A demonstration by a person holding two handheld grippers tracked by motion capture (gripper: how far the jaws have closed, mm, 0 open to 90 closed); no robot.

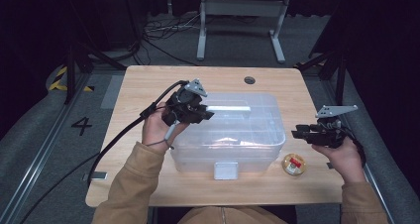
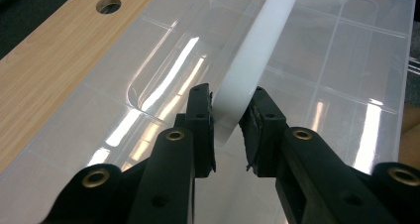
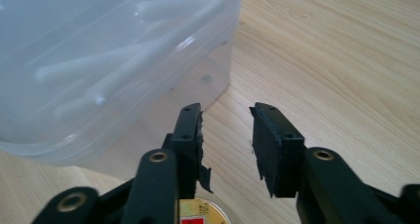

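The left gripper (image 2: 229,122) is clasping the white handle (image 2: 257,50) of the clear box's lid (image 2: 346,60), while the right gripper (image 3: 228,149) is gaping empty beside the box (image 3: 99,60).

The white handle (image 2: 257,50) runs off the top edge of the left gripper view, so its far end can't be seen. In the right gripper view the clear bin (image 3: 99,60) is blurred and cut by the left and top edges; the pale shapes inside can't be made out. The small round tin (image 3: 200,213) at the bottom centre is cropped, its label too small to read. In the high view, both sleeves run off the bottom edge.
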